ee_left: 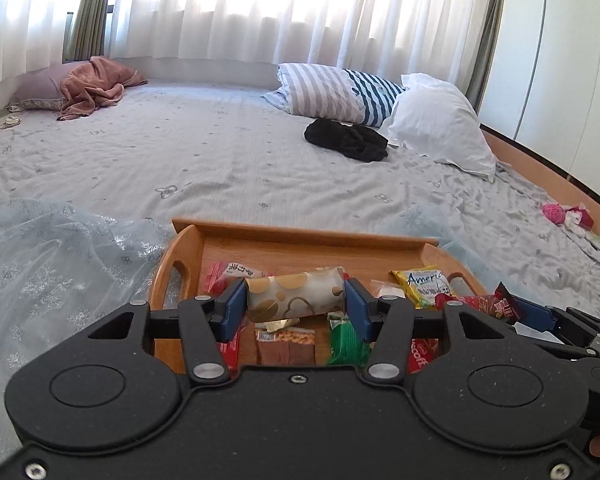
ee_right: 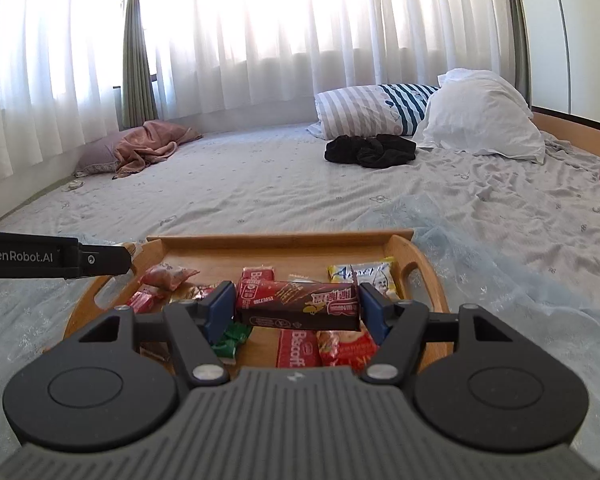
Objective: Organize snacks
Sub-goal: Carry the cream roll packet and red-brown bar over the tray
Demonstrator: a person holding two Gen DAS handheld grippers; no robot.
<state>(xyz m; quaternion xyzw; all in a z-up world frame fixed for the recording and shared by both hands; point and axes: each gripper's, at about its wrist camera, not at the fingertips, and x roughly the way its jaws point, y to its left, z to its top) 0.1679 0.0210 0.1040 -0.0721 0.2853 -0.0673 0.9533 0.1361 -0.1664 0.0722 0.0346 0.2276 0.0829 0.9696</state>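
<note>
Readable print: "Americ…" on a yellow packet (ee_left: 420, 286) at the wooden tray's (ee_left: 300, 236) far right corner, "Biscoff" on a red pack (ee_right: 296, 346) near the tray's front edge, and "GenRobot.AI" on the left gripper's side in the right wrist view. The tray sits on the bed (ee_left: 220, 160), a pale blue sheer cloth (ee_left: 60, 248) beside it; beyond the tray's far rim the sheet lies open up to the pillows (ee_left: 380, 104). Above the tray, the left gripper (ee_left: 296, 300) has its jaws closed part-way on a cream snack bar with gold dots (ee_left: 292, 294). The right gripper (ee_right: 298, 308), its jaws likewise part-closed, clamps a dark brown chocolate bar (ee_right: 300, 306).
</note>
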